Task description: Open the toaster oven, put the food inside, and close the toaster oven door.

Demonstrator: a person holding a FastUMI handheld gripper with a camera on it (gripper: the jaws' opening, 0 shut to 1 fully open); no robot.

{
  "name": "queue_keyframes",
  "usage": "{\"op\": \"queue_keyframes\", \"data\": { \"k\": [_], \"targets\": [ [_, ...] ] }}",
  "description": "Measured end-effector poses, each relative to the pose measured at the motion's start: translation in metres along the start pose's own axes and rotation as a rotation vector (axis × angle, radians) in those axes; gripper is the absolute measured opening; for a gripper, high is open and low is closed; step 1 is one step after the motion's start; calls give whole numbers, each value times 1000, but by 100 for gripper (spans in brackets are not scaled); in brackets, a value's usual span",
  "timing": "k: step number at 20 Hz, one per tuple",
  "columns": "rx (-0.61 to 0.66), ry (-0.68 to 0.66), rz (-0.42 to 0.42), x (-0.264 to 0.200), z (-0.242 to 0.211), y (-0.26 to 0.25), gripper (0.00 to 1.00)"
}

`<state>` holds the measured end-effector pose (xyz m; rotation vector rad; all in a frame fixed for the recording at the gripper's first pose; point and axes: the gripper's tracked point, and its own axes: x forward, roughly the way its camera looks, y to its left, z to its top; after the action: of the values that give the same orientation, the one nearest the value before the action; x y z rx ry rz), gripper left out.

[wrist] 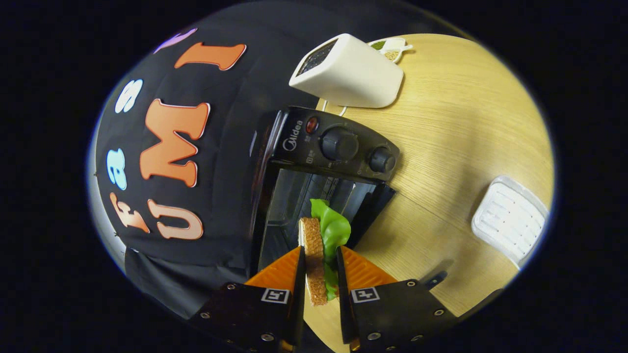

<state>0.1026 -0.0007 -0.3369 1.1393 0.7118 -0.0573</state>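
Claw (319, 267) clamped on sandwich (319, 245); toaster oven (333, 147) door open just beyond

A pale wooden table (466, 127) under bright light — black cloth wall (230, 196) hanging just behind it.

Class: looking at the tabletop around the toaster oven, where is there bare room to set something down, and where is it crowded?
Bare wood lies between the toaster oven, white toaster and white tray. Crowded: the oven mouth, where the gripper holds the sandwich.
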Motion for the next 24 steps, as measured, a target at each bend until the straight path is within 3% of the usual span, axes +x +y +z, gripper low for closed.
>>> {"op": "queue_keyframes", "data": {
  "k": [4,15,19,21,22,24],
  "targets": [
    [99,-79,46,25,-5,13,31],
    [125,-228,89,76,-20,34,32],
    [130,-225,85,82,-24,33,40],
    [125,-234,79,83,-27,32,48],
    [128,-229,86,84,-29,36,57],
    [125,-201,74,85,-42,36,63]
  ]
}}
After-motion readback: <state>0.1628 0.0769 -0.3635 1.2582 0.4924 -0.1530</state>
